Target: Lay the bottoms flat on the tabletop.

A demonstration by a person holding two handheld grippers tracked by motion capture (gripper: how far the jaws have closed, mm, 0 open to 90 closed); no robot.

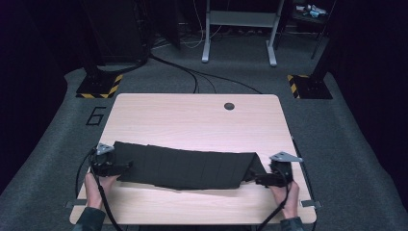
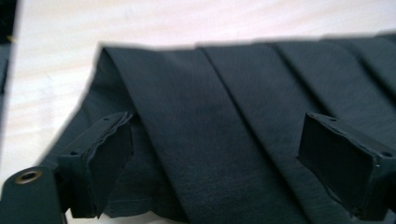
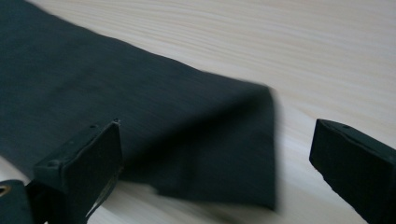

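A dark folded cloth (image 1: pixel 185 166) lies stretched across the near half of the wooden table (image 1: pixel 192 118), with lengthwise creases. My left gripper (image 1: pixel 126 166) is at the cloth's left end, open, its jaws wide on either side of the pleated fabric (image 2: pixel 210 140). At the right end sits my right gripper (image 1: pixel 255 179), also open. The cloth's folded corner (image 3: pixel 224 154) lies flat on the table between its jaws, nearer the left jaw. Both hands hold the grippers low at the table's near edge.
A round cable hole (image 1: pixel 229 106) sits in the far part of the table. Beyond the table are floor cables (image 1: pixel 192 74), a grey stand frame (image 1: pixel 239 29) and two hazard-striped bases (image 1: pixel 98 86). Grey carpet surrounds the table.
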